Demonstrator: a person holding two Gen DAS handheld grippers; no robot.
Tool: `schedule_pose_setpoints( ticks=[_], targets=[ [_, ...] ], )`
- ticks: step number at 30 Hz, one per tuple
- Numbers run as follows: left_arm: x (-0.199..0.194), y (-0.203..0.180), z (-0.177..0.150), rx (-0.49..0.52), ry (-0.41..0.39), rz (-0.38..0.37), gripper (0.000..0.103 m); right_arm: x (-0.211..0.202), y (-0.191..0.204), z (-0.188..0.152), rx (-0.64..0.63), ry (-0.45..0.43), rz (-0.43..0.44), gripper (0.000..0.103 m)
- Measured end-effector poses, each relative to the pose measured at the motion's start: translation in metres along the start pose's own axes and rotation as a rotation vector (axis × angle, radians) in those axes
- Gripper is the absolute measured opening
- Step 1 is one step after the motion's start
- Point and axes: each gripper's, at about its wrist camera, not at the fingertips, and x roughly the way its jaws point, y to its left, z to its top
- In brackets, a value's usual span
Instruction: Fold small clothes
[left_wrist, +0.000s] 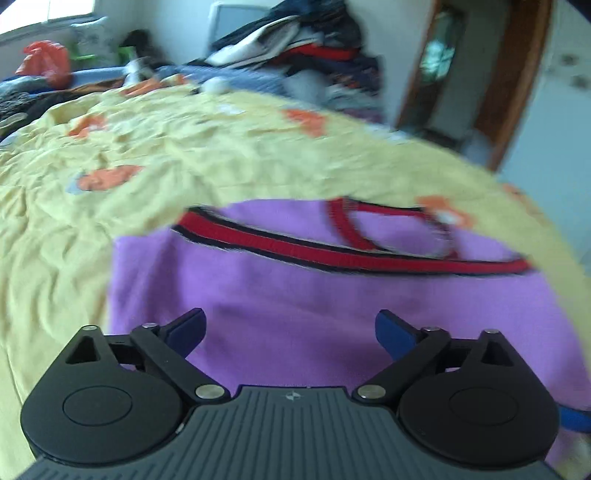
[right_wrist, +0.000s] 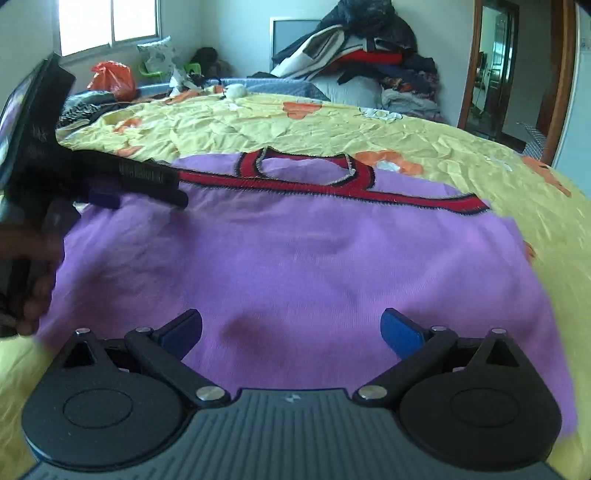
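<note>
A small purple top (right_wrist: 295, 251) with red, black-edged trim at neck and armholes (right_wrist: 306, 184) lies flat on the yellow bed cover; it also shows in the left wrist view (left_wrist: 295, 295). My right gripper (right_wrist: 291, 332) is open and empty, low over the garment's near hem. My left gripper (left_wrist: 290, 330) is open and empty, over the garment's near left part; from the right wrist view it appears at the left (right_wrist: 110, 181), above the garment's left shoulder area. The left wrist view is blurred.
The yellow bed cover (right_wrist: 369, 125) with orange patches spreads all around the garment. A heap of clothes (right_wrist: 362, 55) and pillows sits at the far side, an orange bag (right_wrist: 112, 75) far left, a doorway (right_wrist: 495, 74) at right.
</note>
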Motion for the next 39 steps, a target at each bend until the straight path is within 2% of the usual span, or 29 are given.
schedule_pose_setpoints(
  ticks=[2, 4, 6, 8, 10, 12, 14, 15, 16, 17, 19, 20, 21, 22, 24, 26, 28, 30, 31, 32, 34, 36, 37, 38, 39],
  targets=[
    [-0.011, -0.013, -0.019, 0.056, 0.022, -0.017, 0.101, 0.005, 0.001, -0.012, 0.036, 0.039, 0.015, 0.103],
    [-0.017, -0.016, -0.045, 0.079, 0.070, -0.007, 0.100, 0.000, 0.008, -0.025, -0.053, 0.018, -0.008, 0.103],
    [-0.028, -0.020, -0.072, 0.190, 0.047, 0.057, 0.102, -0.007, 0.000, -0.033, -0.028, 0.037, 0.020, 0.103],
    [-0.044, -0.012, -0.089, 0.183, 0.026, 0.057, 0.103, -0.015, 0.004, -0.039, -0.097, 0.058, 0.018, 0.103],
    [-0.055, -0.004, -0.093, 0.189, 0.031, 0.083, 0.103, -0.026, -0.008, -0.037, -0.085, 0.071, 0.062, 0.103],
    [-0.065, 0.007, -0.087, 0.115, 0.057, 0.072, 0.099, -0.045, -0.030, -0.036, -0.043, 0.014, 0.062, 0.103],
    [-0.074, 0.011, -0.080, 0.105, 0.034, 0.076, 0.101, -0.058, -0.061, -0.031, 0.006, -0.081, -0.003, 0.103],
    [-0.071, 0.012, -0.079, 0.120, 0.039, 0.084, 0.101, -0.056, -0.076, -0.027, 0.027, -0.086, -0.045, 0.103],
    [-0.064, 0.013, -0.080, 0.126, 0.068, 0.104, 0.098, -0.053, -0.090, -0.025, 0.039, -0.075, -0.056, 0.103],
    [-0.058, 0.015, -0.083, 0.129, 0.086, 0.113, 0.102, -0.045, -0.104, -0.025, 0.060, -0.058, -0.063, 0.103],
    [-0.061, 0.017, -0.090, 0.169, 0.052, 0.120, 0.103, -0.027, -0.126, -0.031, 0.065, 0.039, -0.062, 0.103],
    [-0.063, 0.021, -0.092, 0.161, 0.048, 0.115, 0.103, -0.024, -0.133, -0.042, 0.027, 0.025, -0.050, 0.103],
    [-0.066, 0.025, -0.095, 0.152, 0.047, 0.118, 0.103, -0.028, -0.139, -0.050, 0.028, 0.001, -0.047, 0.103],
    [-0.069, 0.027, -0.094, 0.144, 0.055, 0.124, 0.103, -0.031, -0.142, -0.050, 0.045, 0.014, -0.041, 0.103],
    [-0.076, 0.024, -0.083, 0.148, 0.072, 0.125, 0.094, -0.035, -0.136, -0.038, -0.005, 0.047, -0.046, 0.103],
    [-0.081, 0.019, -0.064, 0.164, 0.013, 0.102, 0.100, -0.045, -0.136, -0.017, -0.019, -0.044, -0.021, 0.103],
    [-0.071, 0.011, -0.037, 0.168, -0.041, 0.058, 0.103, -0.037, -0.140, 0.009, -0.007, -0.136, 0.023, 0.103],
    [-0.043, 0.002, -0.008, 0.174, -0.048, 0.067, 0.101, -0.002, -0.151, 0.039, 0.050, -0.077, 0.095, 0.103],
    [-0.028, 0.001, 0.006, 0.162, -0.041, 0.034, 0.101, 0.017, -0.155, 0.052, 0.089, -0.067, 0.115, 0.103],
    [-0.011, -0.001, 0.018, 0.151, -0.025, 0.017, 0.101, 0.035, -0.155, 0.065, 0.087, -0.069, 0.112, 0.100],
    [0.027, -0.003, 0.037, 0.177, -0.004, 0.054, 0.096, 0.070, -0.146, 0.086, 0.029, -0.019, 0.027, 0.094],
    [0.062, 0.001, 0.047, 0.184, 0.039, 0.093, 0.089, 0.096, -0.144, 0.097, 0.028, 0.004, 0.050, 0.085],
    [0.077, 0.009, 0.049, 0.167, 0.066, 0.107, 0.090, 0.107, -0.142, 0.100, 0.019, 0.030, 0.039, 0.082],
    [0.085, 0.018, 0.047, 0.150, 0.061, 0.117, 0.101, 0.115, -0.140, 0.100, -0.008, 0.041, 0.005, 0.082],
    [0.088, 0.027, 0.044, 0.153, 0.031, 0.124, 0.103, 0.118, -0.143, 0.100, -0.025, 0.024, -0.017, 0.083]
  ],
)
